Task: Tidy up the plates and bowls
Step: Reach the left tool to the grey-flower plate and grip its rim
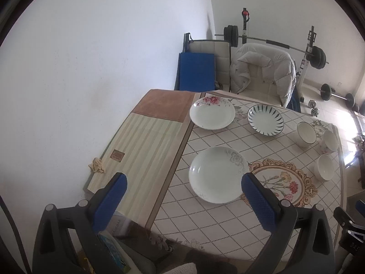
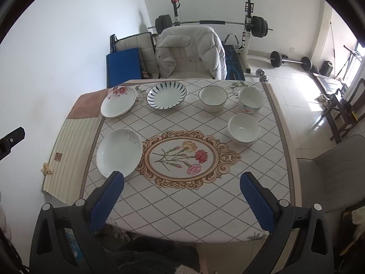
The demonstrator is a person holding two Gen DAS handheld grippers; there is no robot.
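Both views are taken from above the near edge of the table (image 2: 280,137), angled down and forward along open blue-padded fingers (image 1: 257,201) that frame the bottom of each picture. Left wrist view is set over the near-left corner, facing forward and right, closest to the grey-flower plate (image 1: 216,173); the wall and a striped board (image 1: 146,148) beside the table are taken in. Right wrist view is centred on the near edge, facing straight across, table seen whole. Shared: tablecloth medallion (image 2: 189,157), all plates and bowls, jacket-draped chair (image 2: 189,52), barbell rack (image 2: 212,22).
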